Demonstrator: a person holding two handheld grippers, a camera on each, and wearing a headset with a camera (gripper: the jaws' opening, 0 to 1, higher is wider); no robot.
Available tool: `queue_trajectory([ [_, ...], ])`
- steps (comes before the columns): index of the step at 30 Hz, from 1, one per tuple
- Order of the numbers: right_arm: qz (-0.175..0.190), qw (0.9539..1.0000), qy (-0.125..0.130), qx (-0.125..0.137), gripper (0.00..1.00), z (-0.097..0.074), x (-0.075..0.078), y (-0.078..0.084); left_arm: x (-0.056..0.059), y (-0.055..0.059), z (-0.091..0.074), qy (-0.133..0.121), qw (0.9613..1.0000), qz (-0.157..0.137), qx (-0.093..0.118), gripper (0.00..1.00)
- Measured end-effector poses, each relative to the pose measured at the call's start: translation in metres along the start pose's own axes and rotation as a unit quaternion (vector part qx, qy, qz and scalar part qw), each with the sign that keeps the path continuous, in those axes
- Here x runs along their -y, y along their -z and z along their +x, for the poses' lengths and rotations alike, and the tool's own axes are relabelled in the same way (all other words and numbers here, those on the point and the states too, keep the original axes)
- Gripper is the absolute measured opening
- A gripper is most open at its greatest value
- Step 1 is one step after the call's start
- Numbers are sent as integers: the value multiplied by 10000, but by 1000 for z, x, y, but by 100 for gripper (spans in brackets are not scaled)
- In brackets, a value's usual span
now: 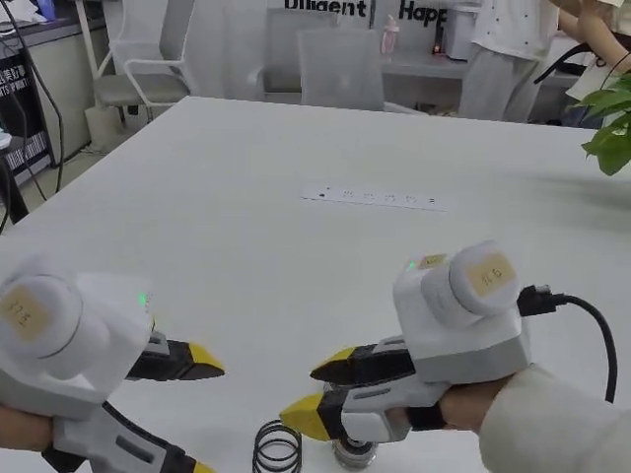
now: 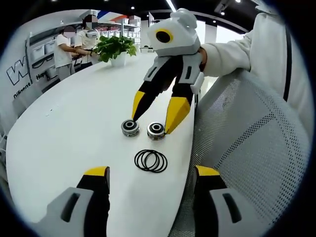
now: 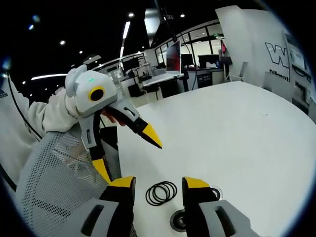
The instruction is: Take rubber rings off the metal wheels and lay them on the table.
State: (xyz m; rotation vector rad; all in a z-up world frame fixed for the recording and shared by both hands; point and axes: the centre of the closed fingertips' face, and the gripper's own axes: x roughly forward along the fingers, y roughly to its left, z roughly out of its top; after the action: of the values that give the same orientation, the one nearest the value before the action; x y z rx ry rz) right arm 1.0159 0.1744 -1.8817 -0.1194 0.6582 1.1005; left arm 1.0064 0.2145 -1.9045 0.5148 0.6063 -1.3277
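- Left gripper (image 1: 205, 419): nearest item, low at the near edge of the worktop (image 1: 296, 148). Jaws apart and holding nothing, aimed towards the rings and wheels.
- Right gripper (image 1: 304, 394): just beyond, jaws apart. In the left gripper view they straddle the nearer wheel without closing on it.
- Rubber rings (image 2: 151, 160): thin black loops, several overlapping in a loose flat pile. They lie on the worktop between the two grippers, just short of the wheels.
- Nearer wheel (image 2: 156, 130): small round metal disc lying flat, with a dark band inside its rim. Whether that band is a rubber ring cannot be told.
- Second wheel (image 2: 130, 127): the same kind, just beside the first and apart from it.
- Step in hand, as judged: some rings are already off and laid down, and the right gripper is lining up on the nearer wheel for another.
- Next move, as judged: pinch only the thin ring while the other gripper steadies the wheel, since the wheel looks free to slide.
- Further off: bare white worktop, a plant (image 1: 611, 128) and chairs (image 1: 340, 69).
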Motion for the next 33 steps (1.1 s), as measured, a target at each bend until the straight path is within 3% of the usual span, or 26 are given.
queue_trajectory([
  [3, -95, 9999, -80, 39, 47, -5, -7, -4, 1, -5, -2, 8, 10000, -3, 70, 68],
  [7, -347, 9993, -86, 77, 53, -17, -13, -10, 7, -29, -8, 143, 9983, -16, 565, 72],
  [10, -367, 9991, -41, 229, 59, -29, -13, -16, 6, -43, -20, 61, 9969, 45, 788, 76],
  [17, -345, 9980, 99, 526, 70, -62, -9, -19, 2, -54, -52, -214, 9945, 154, 1011, 82],
  [20, -354, 9974, 180, 609, 72, -76, -8, -17, -4, -50, -71, -488, 9930, 88, 1074, 89],
  [24, -554, 9963, 442, 484, 79, -91, 0, -3, -8, -36, -85, -765, 9907, -120, 1121, 93],
  [30, -403, 9953, 659, 575, 84, -110, 5, 15, -10, -14, -95, -1045, 9862, -480, 1193, 98],
  [33, -378, 9945, 840, 496, 88, -119, 9, 31, -10, -2, -96, -1152, 9841, -695, 1160, 99],
])
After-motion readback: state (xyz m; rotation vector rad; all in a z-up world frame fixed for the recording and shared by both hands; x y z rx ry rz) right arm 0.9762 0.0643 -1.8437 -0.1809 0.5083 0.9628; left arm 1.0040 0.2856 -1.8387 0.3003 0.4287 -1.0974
